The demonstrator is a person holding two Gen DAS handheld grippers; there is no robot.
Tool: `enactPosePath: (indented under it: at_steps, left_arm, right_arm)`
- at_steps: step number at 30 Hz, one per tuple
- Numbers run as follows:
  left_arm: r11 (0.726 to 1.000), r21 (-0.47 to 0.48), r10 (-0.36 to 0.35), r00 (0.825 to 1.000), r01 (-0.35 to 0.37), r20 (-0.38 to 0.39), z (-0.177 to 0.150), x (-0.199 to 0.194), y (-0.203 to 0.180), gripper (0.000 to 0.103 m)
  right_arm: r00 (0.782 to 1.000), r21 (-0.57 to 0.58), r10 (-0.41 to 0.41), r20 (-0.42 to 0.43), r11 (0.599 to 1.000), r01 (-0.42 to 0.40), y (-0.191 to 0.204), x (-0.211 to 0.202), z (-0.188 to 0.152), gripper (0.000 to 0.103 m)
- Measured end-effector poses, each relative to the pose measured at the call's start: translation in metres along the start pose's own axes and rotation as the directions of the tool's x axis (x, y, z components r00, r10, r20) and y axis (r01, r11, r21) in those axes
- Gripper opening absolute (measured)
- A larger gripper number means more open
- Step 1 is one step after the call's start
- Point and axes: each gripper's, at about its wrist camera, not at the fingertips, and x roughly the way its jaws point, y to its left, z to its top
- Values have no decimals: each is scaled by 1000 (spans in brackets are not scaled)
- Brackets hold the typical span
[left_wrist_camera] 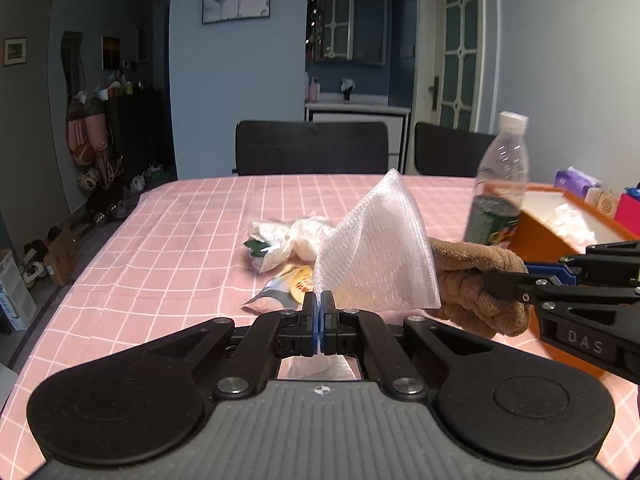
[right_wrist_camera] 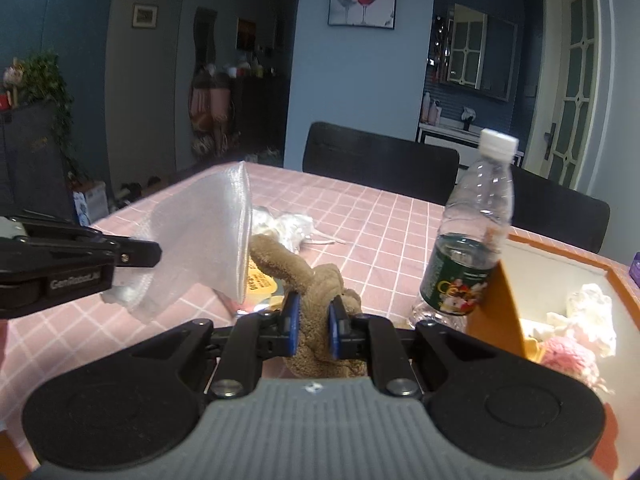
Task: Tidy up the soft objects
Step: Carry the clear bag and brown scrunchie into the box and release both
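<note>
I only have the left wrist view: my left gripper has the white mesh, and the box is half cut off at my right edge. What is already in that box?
Observer: In the right wrist view the orange box holds a pink knitted piece and some white crumpled soft items.
Operator: How is the right gripper holding the brown plush?
Observer: The right gripper is shut on the brown plush at its middle, the blue pads squeezing it from both sides.
Operator: Anything between the plush and the box?
Observer: A water bottle stands upright right against the box's near corner.
</note>
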Motion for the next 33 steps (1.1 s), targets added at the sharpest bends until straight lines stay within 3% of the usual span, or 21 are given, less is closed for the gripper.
enactPosePath:
  at_steps: [7, 15, 25, 33]
  left_arm:
    - [999, 0, -42, 998, 42, 47, -1, -33, -16, 1]
    - [995, 16, -102, 990, 101, 95, 0, -60, -38, 1]
    - [991, 37, -136, 975, 131, 177, 23, -65, -64, 1]
    - [971, 111, -230, 949, 211, 215, 48, -54, -106, 1]
  right_arm:
    - [999, 27, 33, 38, 999, -34, -15, -48, -3, 12]
    - [996, 52, 10, 91, 999, -14, -39, -90, -3, 12]
    - [971, 69, -167, 171, 985, 158, -89, -139, 9, 12]
    - [955, 111, -265, 132, 962, 251, -131, -146, 9, 12]
